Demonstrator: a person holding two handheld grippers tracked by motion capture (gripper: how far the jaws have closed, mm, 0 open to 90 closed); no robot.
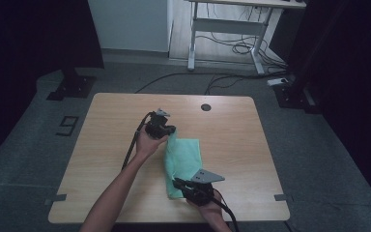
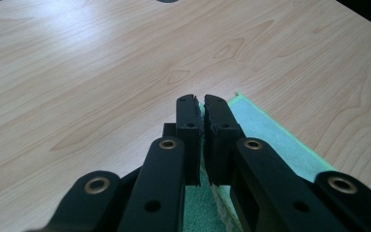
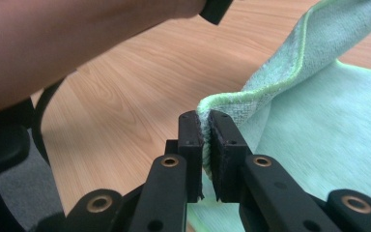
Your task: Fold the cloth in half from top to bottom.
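I find the fingers (image 3: 221,140) of the right gripper (image 3: 204,121) pressed together on the hemmed edge of the mint-green terry cloth (image 3: 319,145); the hem rises between them in a raised ridge while the rest of the cloth lies flat beyond. In the left gripper view, the fingers (image 2: 189,130) of the left gripper (image 2: 201,101) are likewise nearly closed, with a sliver of the cloth's (image 2: 270,135) green edge showing in the narrow gap, so I judge that they pinch a far corner.

From the high view, the right gripper (image 1: 186,186) holds the cloth (image 1: 186,157) at its near edge and the left gripper (image 1: 166,133) holds it at the far left corner. The cloth lies near the middle of the light wooden counter (image 1: 101,145), as a narrow, tall band with its left side lifted and doubled over, which suggests a fold is in hand.

My assessment: both grips are secured and the left edge is raised, so the fold is roughly half made. What remains is to carry that edge across, lay it flat and release. Whether further folds are needed I cannot tell.
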